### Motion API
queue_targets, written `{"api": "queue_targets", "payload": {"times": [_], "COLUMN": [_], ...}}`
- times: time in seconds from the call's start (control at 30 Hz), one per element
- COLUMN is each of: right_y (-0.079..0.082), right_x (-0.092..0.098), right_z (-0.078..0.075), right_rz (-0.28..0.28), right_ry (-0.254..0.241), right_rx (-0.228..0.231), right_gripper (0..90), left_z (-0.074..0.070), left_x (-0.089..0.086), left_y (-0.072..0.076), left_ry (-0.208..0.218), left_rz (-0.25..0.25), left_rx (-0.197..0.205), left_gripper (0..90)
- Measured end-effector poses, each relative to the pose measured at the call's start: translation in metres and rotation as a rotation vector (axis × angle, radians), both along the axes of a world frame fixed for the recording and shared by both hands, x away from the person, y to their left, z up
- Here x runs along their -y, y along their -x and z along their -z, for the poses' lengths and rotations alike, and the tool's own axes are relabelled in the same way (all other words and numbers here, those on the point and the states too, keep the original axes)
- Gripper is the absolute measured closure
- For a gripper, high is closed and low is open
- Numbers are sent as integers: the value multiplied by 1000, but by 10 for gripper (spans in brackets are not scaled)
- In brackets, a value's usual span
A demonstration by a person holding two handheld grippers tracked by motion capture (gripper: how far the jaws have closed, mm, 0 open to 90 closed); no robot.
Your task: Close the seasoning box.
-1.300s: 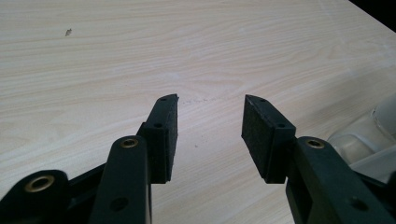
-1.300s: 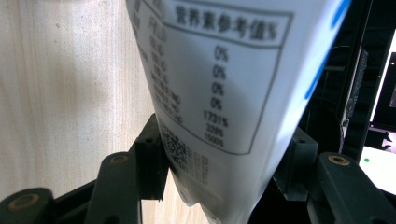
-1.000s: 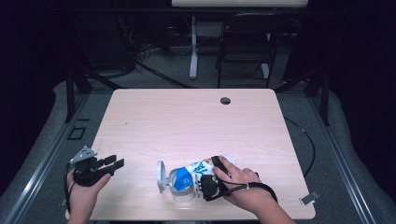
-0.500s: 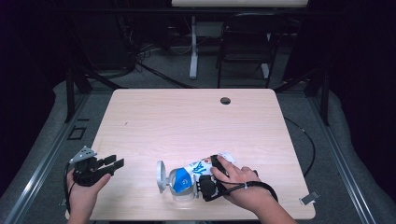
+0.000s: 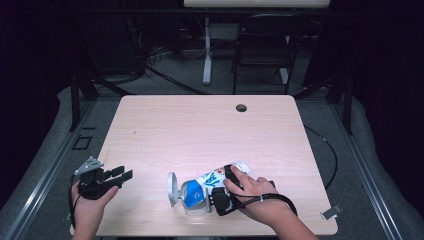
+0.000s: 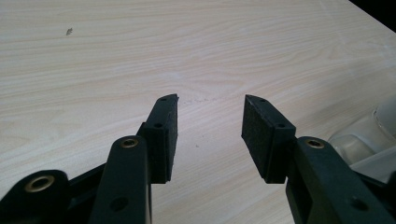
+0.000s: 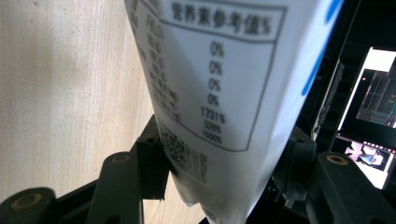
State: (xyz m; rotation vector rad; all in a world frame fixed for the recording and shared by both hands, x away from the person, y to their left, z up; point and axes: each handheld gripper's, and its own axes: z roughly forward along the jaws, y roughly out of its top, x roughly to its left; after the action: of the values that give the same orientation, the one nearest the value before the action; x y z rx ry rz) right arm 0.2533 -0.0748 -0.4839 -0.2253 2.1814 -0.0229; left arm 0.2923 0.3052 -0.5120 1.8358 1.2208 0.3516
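right tongs (image 5: 220, 192) clamp the white-and-blue pouch (image 7: 219, 84) near the tabletop's (image 5: 200, 125) front edge (steadying it, probably); left tongs (image 6: 210, 126) wait apart, empty, at the front-left corner

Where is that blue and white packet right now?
In the high view the blue and white packet lies near the table's front edge, right of centre, between the right gripper's jaws, beside a clear container.

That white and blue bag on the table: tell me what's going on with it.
A person works at a wooden table with two grippers. The right gripper is clamped on the white and blue bag, which lies beside a clear container. The left gripper rests open at the table's left edge, holding nothing.
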Motion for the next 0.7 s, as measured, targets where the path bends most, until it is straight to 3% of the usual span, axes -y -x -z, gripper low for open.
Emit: {"api": "queue_targets", "payload": {"times": [0.7], "right_y": [1], "right_x": [-4], "right_z": [-1], "right_rz": [-21], "right_ry": [34], "right_rx": [32], "right_gripper": [472], "left_z": [1], "left_x": [-1], "left_y": [0], "left_ry": [4], "left_rz": [-6], "left_rx": [-1], "left_gripper": [566]}}
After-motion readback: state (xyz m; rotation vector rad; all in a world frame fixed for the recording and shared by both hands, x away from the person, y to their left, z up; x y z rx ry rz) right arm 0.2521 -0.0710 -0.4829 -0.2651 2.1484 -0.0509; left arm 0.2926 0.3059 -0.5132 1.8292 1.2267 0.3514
